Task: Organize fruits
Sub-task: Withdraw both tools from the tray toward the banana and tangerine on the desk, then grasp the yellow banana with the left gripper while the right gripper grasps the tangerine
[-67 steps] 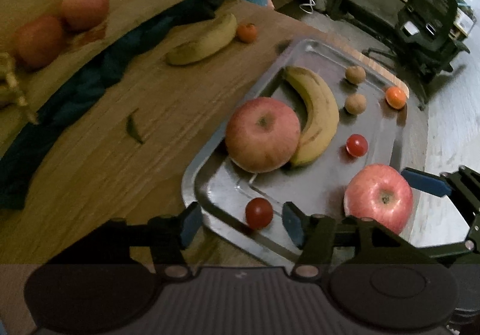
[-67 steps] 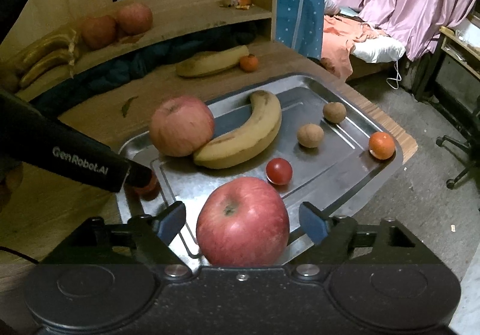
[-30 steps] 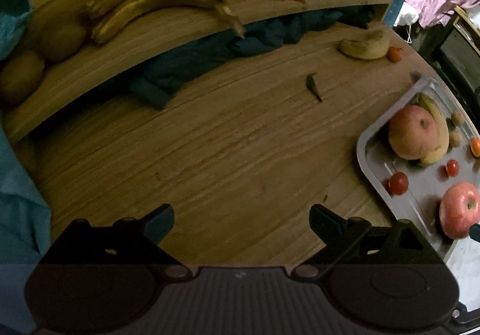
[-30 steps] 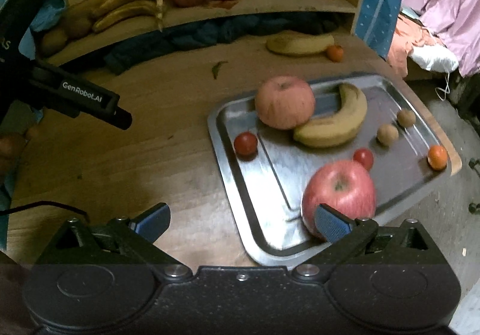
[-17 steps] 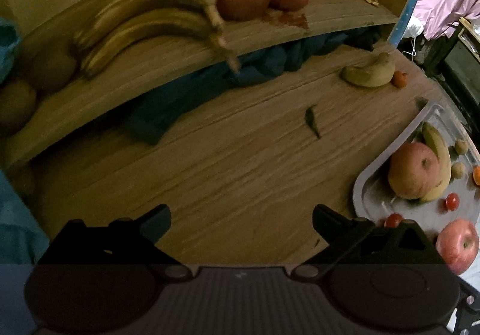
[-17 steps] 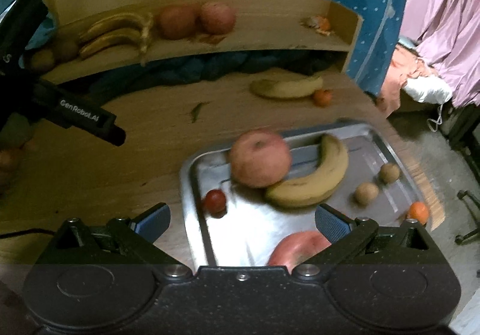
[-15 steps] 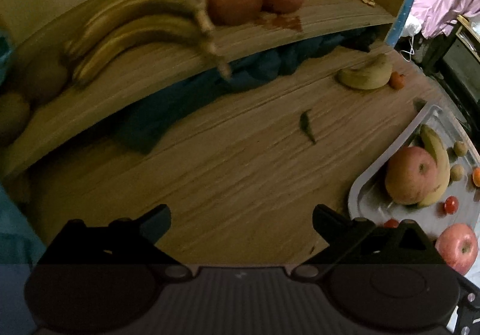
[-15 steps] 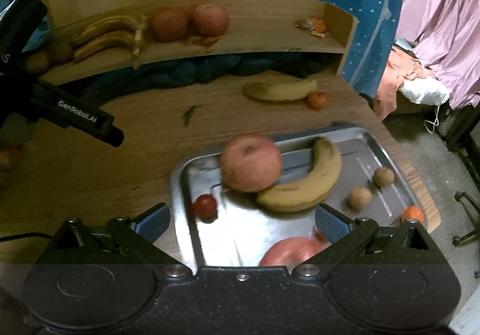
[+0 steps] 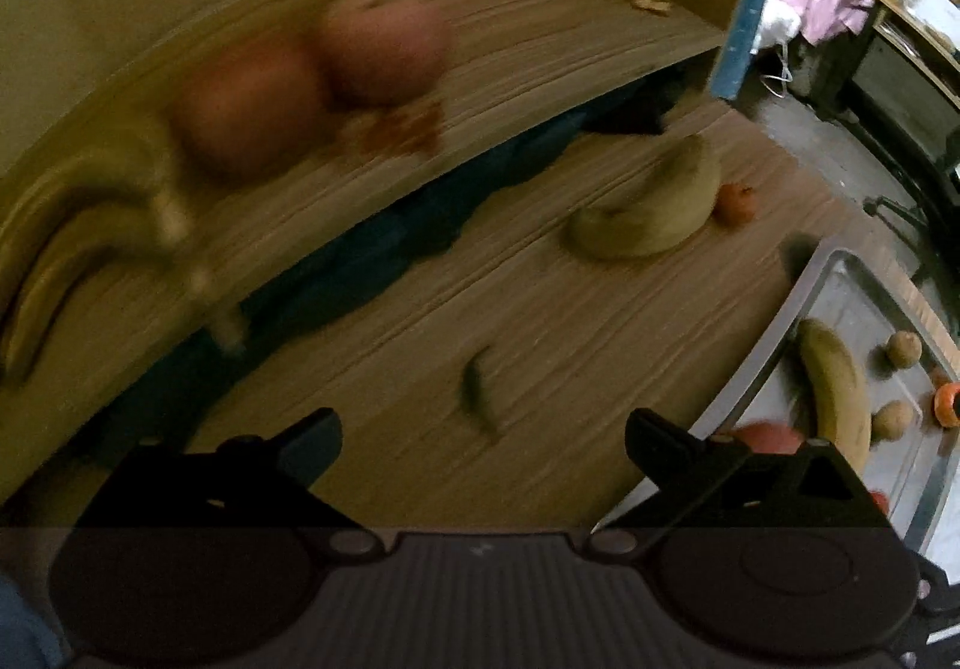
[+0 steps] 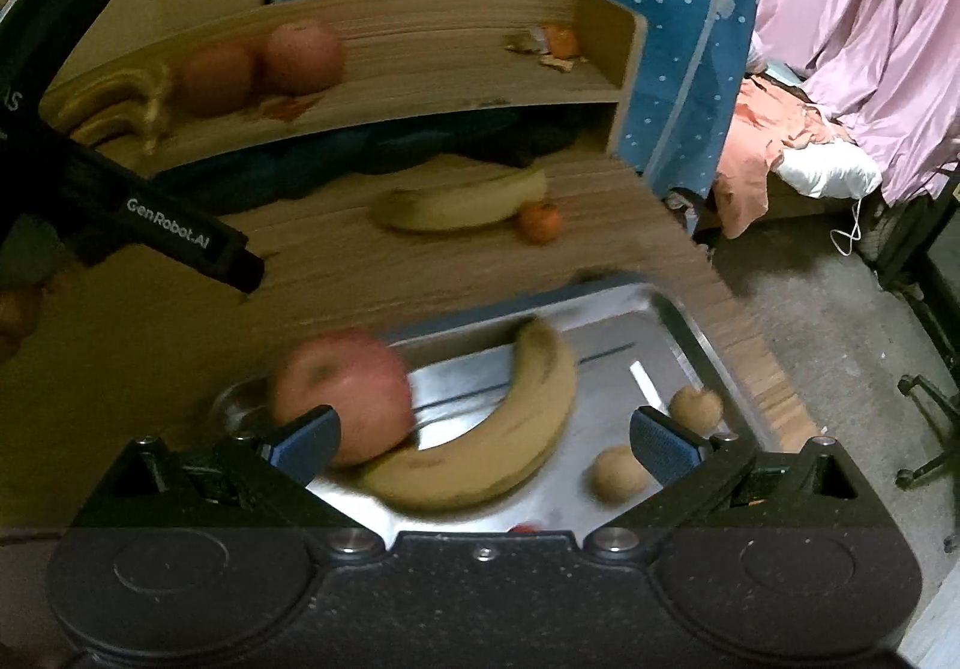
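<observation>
Both sets of fingers spread wide, nothing held. My right gripper point(image 10: 483, 438) hangs over the near end of the shiny steel tray point(image 10: 690, 327) on the wooden bench point(image 10: 180, 321), with the red-yellow apple point(image 10: 342, 393) just ahead of the left blue pad point(image 10: 303, 438) and the yellow-brown curved banana point(image 10: 504, 429) centred in the gap, leaning against that apple. Two small brown round fruits point(image 10: 654, 438) sit by the right pad, one partly behind it. My left gripper point(image 9: 483, 441) is over bare bench wood, aimed at the curved wooden shelf point(image 9: 540, 69) where two reddish apples point(image 9: 312, 81) and a yellow banana bunch point(image 9: 78, 243) already sit, so sorting by kind onto the shelf looks like the plan. A loose banana point(image 9: 648, 213) and small orange fruit point(image 9: 737, 202) lie on the bench below the shelf, touching or nearly so. Frames are smeared, so I'd settle before closing. Likely next pick for the right: apple or banana. For the banana, close across the thick middle, not along the curve, and lift straight so it doesn't drag the apple. For the apple, shift left to centre it first; the pad is currently off its side and a close from here would just shove it. Watch the tray lip and the small fruits rolling.
</observation>
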`<state>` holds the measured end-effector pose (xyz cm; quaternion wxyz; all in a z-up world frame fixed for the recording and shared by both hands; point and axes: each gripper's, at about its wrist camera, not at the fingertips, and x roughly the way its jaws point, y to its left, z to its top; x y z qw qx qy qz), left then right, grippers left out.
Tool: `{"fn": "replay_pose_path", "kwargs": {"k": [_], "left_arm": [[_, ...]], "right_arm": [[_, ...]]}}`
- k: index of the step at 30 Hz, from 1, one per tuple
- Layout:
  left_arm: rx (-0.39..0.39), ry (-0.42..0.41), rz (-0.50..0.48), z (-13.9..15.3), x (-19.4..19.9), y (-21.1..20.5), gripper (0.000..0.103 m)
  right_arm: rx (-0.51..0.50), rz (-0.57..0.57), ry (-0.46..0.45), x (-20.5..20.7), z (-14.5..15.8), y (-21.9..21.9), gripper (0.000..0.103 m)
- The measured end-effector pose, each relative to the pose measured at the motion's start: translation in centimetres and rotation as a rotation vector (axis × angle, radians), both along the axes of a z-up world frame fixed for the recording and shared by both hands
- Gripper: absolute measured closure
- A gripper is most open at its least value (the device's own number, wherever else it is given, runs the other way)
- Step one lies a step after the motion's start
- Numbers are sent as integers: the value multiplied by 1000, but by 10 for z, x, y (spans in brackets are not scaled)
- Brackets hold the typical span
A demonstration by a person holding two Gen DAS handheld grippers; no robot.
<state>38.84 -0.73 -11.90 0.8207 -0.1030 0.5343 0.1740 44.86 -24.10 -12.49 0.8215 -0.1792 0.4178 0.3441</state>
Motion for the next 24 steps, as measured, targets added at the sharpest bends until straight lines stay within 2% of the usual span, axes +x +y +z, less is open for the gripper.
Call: {"fn": "replay_pose_path", "kwargs": {"k": [11,17,24], "left_arm": [[72,-27,-117,-11,87,-23,0],[142,-9,-220,-24,111,-39,0],[238,13,-346,-31,118,-49,0]], "right_arm": [[-28,-5,-47,95,-23,0,1],[-30,56,-52,137,-41,12,1],[-13,167,-49,167,-53,33,2]]}}
